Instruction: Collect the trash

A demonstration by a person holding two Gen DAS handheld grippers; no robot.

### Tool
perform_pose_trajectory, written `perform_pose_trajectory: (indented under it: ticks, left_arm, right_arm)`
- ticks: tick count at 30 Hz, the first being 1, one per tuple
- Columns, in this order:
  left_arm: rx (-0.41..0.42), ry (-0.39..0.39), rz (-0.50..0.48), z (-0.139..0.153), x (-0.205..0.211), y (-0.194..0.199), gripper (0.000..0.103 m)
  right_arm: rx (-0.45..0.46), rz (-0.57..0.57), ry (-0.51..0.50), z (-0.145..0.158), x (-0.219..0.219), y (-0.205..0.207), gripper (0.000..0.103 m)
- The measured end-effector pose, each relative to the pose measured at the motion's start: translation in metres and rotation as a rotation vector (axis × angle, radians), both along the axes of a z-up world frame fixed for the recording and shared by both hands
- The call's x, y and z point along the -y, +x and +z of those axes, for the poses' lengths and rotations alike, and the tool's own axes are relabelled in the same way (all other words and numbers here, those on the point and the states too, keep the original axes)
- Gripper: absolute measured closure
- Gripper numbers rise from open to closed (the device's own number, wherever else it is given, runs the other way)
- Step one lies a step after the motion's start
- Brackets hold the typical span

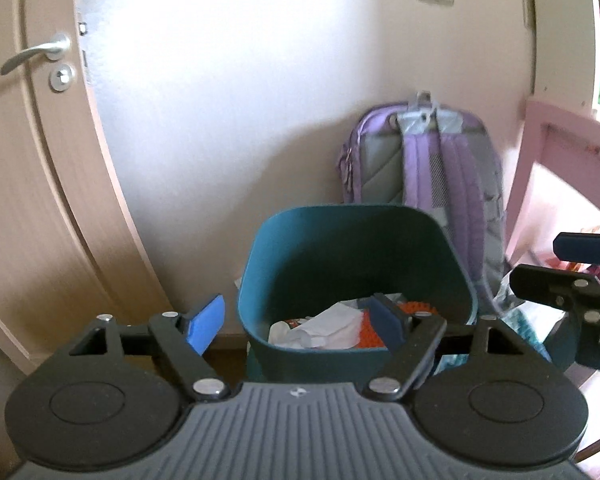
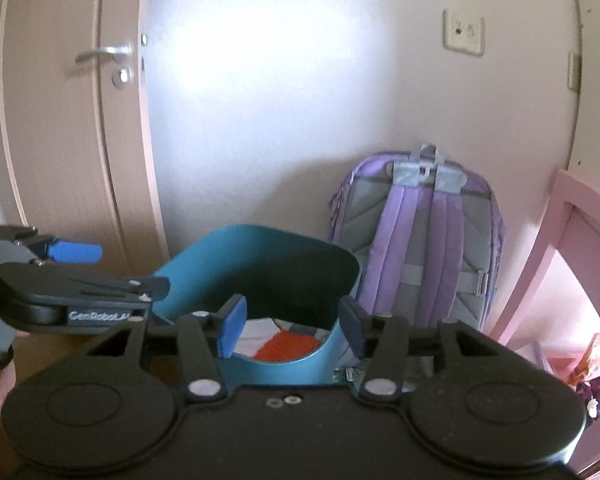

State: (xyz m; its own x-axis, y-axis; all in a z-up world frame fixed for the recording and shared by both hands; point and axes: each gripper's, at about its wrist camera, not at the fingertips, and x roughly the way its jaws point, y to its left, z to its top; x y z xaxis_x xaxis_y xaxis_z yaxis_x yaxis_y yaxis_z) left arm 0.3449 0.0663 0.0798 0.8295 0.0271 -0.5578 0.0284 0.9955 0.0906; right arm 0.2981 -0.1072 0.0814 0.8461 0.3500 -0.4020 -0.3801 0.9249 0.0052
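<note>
A teal trash bin (image 1: 356, 248) stands on the floor against the wall. Inside it lie crumpled white paper (image 1: 328, 326) and an orange textured piece (image 1: 370, 338). My left gripper (image 1: 296, 322) is open and empty, just above the bin's near rim. In the right wrist view the same bin (image 2: 268, 264) shows the orange piece (image 2: 286, 346) and white paper (image 2: 260, 326). My right gripper (image 2: 292, 330) is open over the bin's near edge with nothing between its fingers. Each gripper shows at the edge of the other's view: the right gripper (image 1: 556, 266) and the left gripper (image 2: 112, 268).
A purple backpack (image 1: 428, 168) leans on the wall right of the bin. A beige door (image 1: 40, 200) with a metal handle is on the left. Pink furniture (image 2: 572, 240) stands at the right, with colourful wrappers (image 2: 596, 360) near its foot.
</note>
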Motion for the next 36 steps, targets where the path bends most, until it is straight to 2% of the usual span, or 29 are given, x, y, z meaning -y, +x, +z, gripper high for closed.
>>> perform_pose_trajectory:
  ticks: [3, 12, 15, 25, 36]
  left_arm:
    - [0.028, -0.029, -0.007, 0.007, -0.003, -0.022, 0.015]
    - [0.077, -0.09, -0.001, 0.022, -0.008, -0.077, 0.009]
    - [0.087, -0.104, 0.005, 0.027, -0.009, -0.088, 0.002]
    - [0.087, -0.079, -0.007, 0.044, 0.0, -0.105, 0.002]
    - [0.111, -0.107, 0.003, 0.073, 0.003, -0.117, 0.002]
  right_arm:
    - [0.017, 0.011, 0.025, 0.004, 0.006, -0.015, 0.049]
    - [0.037, 0.039, 0.083, 0.017, 0.015, -0.055, 0.048]
    - [0.044, 0.041, 0.094, 0.022, 0.015, -0.065, 0.048]
    - [0.057, 0.043, 0.097, 0.036, 0.015, -0.093, 0.048]
    - [0.058, 0.02, 0.101, 0.053, 0.021, -0.106, 0.047]
